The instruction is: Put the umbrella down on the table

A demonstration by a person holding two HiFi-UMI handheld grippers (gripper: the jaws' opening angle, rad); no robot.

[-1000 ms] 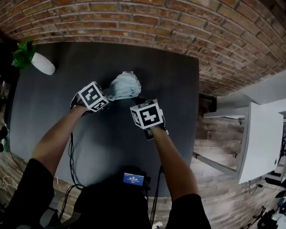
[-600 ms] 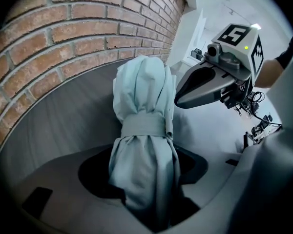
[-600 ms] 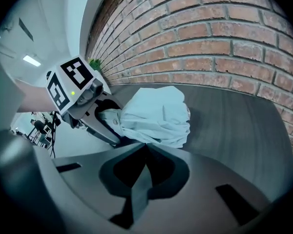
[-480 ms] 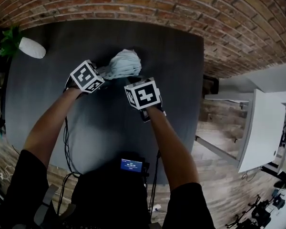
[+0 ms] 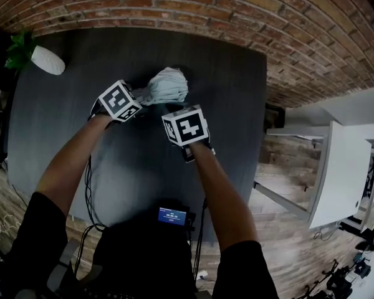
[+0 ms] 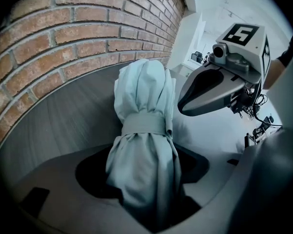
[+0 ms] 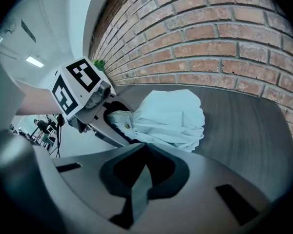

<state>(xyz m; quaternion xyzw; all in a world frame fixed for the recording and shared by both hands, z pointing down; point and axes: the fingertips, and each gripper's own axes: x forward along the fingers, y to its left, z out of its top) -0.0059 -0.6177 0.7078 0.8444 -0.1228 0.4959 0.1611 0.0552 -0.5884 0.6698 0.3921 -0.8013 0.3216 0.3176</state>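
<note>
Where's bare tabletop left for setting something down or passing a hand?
Free: the table right of the umbrella, out to its right edge; the left stretch between potted plant and left gripper. Crowded: the middle, where the left gripper, its jaws just opening with the umbrella between them, and the right gripper sit close together.

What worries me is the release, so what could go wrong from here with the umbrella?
1. The umbrella looks to rest on the table, yet it sits between the left gripper's jaws, which have just been opening. Withdrawing carelessly could drag its fabric.
2. The right gripper's jaws are together right at the umbrella's edge. Whether they pinch fabric I cannot tell, so pulling back might tug the umbrella along.
</note>
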